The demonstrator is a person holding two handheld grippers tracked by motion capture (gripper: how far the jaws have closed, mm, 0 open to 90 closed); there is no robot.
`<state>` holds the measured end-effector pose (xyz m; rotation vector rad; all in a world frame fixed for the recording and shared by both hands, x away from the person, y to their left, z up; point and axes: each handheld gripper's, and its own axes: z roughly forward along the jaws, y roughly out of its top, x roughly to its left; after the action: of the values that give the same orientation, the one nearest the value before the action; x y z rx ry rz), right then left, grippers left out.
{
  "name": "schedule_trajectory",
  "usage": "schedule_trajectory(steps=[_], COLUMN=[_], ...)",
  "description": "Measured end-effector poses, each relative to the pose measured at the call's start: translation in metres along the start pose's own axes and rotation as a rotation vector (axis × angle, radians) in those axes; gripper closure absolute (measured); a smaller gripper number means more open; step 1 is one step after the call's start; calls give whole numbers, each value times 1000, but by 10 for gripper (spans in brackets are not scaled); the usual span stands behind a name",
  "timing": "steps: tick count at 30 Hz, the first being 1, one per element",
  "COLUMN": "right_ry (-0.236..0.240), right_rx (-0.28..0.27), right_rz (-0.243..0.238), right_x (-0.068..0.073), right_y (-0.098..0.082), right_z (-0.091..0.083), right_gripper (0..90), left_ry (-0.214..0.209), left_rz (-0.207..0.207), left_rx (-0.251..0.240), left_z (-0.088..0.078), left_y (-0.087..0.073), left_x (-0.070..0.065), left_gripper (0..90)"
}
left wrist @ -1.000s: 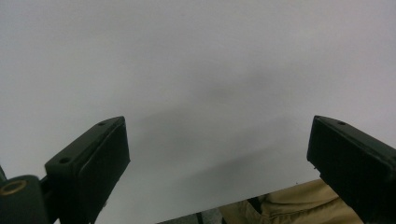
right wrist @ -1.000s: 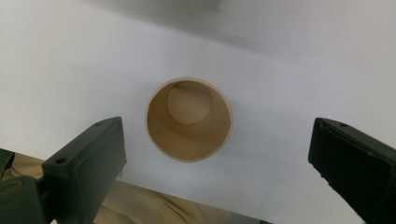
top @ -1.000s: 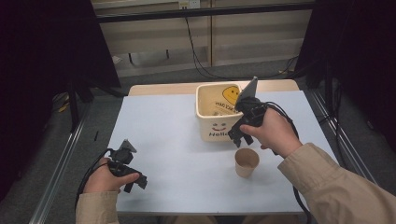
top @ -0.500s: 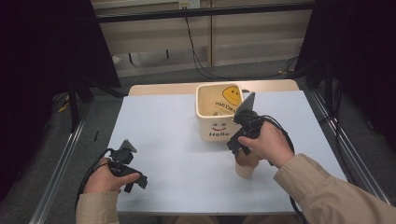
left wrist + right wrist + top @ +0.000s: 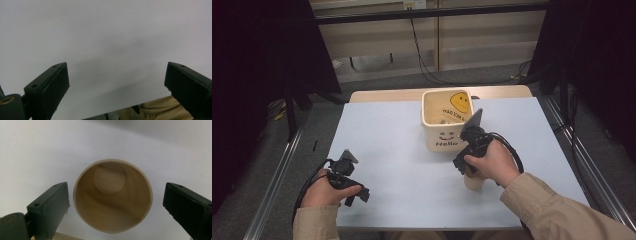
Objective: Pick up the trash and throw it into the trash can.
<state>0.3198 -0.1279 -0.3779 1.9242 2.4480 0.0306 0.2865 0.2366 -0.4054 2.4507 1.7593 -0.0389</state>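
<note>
Around the paper cup (image 5: pixel 112 197), right gripper (image 5: pixel 113 206) jaws closing, not touching

I read "Hello" under a smiley face on the front of the cream square container (image 5: pixel 443 131); its inner lettering is too small.

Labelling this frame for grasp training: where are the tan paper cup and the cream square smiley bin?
tan paper cup (image 5: pixel 112 205): right gripper view, inner wall.
cream square smiley bin (image 5: pixel 446 140): high view, front wall.
</note>
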Motion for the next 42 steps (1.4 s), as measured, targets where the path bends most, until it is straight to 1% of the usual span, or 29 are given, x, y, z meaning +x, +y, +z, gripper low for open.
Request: schedule_trajectory(steps=[1,2,3,6,7,8,10,13,17,19,20,22,23,24,25,29,30,31,32,33,34,35,36,37,38,39,40,41,42], right_ry=[2,3,7,-3,-7,-7,-6,-21,-40,-40,-36,-26,-26,-22,-13,21,20,20,14,14,14,2,2,3,3,5,5,3,5], right_rx=[-4,6,5,2,9,9,21,37,32,32,32,35,44,48,54,52,45,45,42,42,42,34,35,36,36,36,36,37,44], right_rz=[-2,-2,-1,-9,-16,-16,-30,-36,-42,-42,-45,-45,-54,-69,-63,-70,-73,-73,-77,-69,-69,-82,-75,-79,-79,-75,-75,-83,-81], right_x=[0,0,0,1,1,1,4,5,4,3,1,0,0,-1,-1,-4,-5,-5,-7,-8,-8,-10,-10,-10,-10,-10,-10,-11,-11], right_y=[-1,-1,-1,-2,-3,-3,-4,-4,-4,-4,-3,-2,-2,-1,0,5,7,7,9,10,10,12,13,14,14,15,15,16,18], right_z=[2,3,5,9,10,10,14,18,16,14,9,4,1,-2,-6,-24,-28,-28,-36,-40,-40,-47,-50,-53,-53,-60,-60,-62,-68], right_gripper=[80,90,92,116,122,122,150,184,201,202,203,204,204,204,205,208,209,209,209,210,210,212,213,214,214,216,216,217,219], left_ry=[2,3,1,0,5,5,3,1,4,8,5,3,7,-4,-8,-4,-4,5,7,1,1,0,0,1,1,0,0,4,2], left_rz=[1,2,-1,3,8,8,5,4,7,6,3,2,5,-8,-10,-2,-2,7,15,13,13,16,16,17,17,18,18,20,11], left_rx=[-1,-1,1,7,6,6,9,6,8,2,5,4,4,1,-1,2,2,1,7,9,9,16,16,19,19,10,10,8,2], left_z=[0,0,0,-1,-1,-1,-1,0,0,0,0,0,0,0,0,1,1,1,1,1,1,1,1,0,0,0,0,0,0], left_y=[0,0,0,0,1,1,1,1,1,1,1,1,1,1,1,1,1,2,2,2,2,2,2,2,2,2,2,2,2], left_x=[0,0,0,0,1,1,0,1,0,0,0,0,0,-1,-2,-1,-1,-1,0,0,0,0,0,-1,-1,0,0,0,-1], left_gripper=[56,56,56,56,56,56,56,56,56,56,56,56,56,56,56,56,56,56,56,56,56,56,56,56,56,56,56,56,56])
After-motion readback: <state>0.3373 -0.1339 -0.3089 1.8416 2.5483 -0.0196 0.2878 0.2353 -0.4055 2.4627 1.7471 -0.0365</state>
